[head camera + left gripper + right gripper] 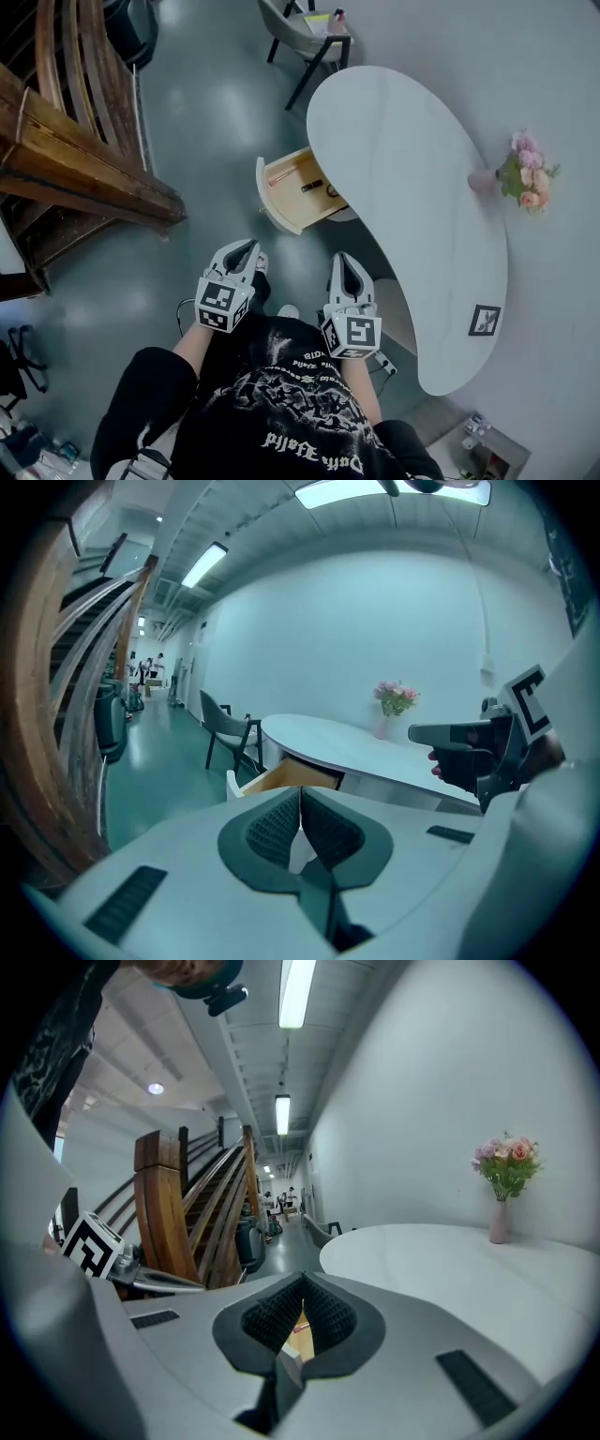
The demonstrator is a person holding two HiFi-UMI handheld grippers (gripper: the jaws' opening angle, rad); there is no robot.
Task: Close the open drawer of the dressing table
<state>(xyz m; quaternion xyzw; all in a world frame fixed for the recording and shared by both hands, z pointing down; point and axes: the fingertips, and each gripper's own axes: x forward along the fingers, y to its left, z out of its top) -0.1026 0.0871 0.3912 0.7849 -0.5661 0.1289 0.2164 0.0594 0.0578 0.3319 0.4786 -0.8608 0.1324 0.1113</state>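
The white oval dressing table (422,187) has one drawer (295,187) pulled out toward the left, showing a wooden inside with a few small items. In the head view both grippers are held side by side in the air, short of the drawer and apart from it. My left gripper (246,251) points at the drawer's front corner, jaws shut and empty. My right gripper (345,261) is nearer the table edge, jaws also shut with nothing between them. The drawer (292,775) lies just past the closed left gripper (300,794). The tabletop (450,1260) stretches beside the right gripper (302,1283).
A wooden staircase (84,159) rises at the left. A grey chair (305,33) stands beyond the table's far end. A vase of pink flowers (523,178) and a square marker tag (484,320) sit on the tabletop. The floor is teal.
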